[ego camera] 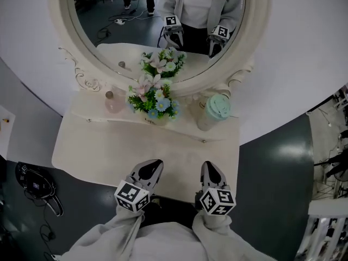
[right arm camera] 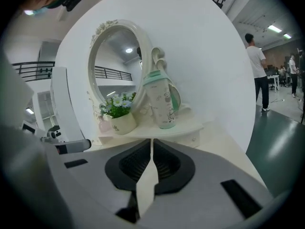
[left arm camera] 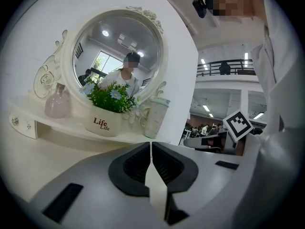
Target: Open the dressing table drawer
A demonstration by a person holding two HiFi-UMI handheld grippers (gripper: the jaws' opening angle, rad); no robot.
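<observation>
The cream dressing table (ego camera: 92, 145) stands against a white wall under an oval mirror (ego camera: 163, 64). Its raised back shelf ends in a small drawer on each side, the left one (left arm camera: 21, 124) with a knob (ego camera: 89, 119) and the right one (right arm camera: 193, 138) with a knob (ego camera: 204, 141). Any drawer under the front edge is hidden from above. My left gripper (ego camera: 155, 162) (left arm camera: 151, 144) hovers over the front of the tabletop, shut and empty. Beside it, my right gripper (ego camera: 209, 165) (right arm camera: 152, 142) is also shut with nothing between its pads.
On the shelf stand a pink bottle (ego camera: 113, 101), a flower pot marked "Life" (ego camera: 154, 105) and a mint-lidded cup (ego camera: 213, 112). A black headset with cables (ego camera: 35, 185) lies on the floor at left. A metal rack (ego camera: 331, 189) stands at right.
</observation>
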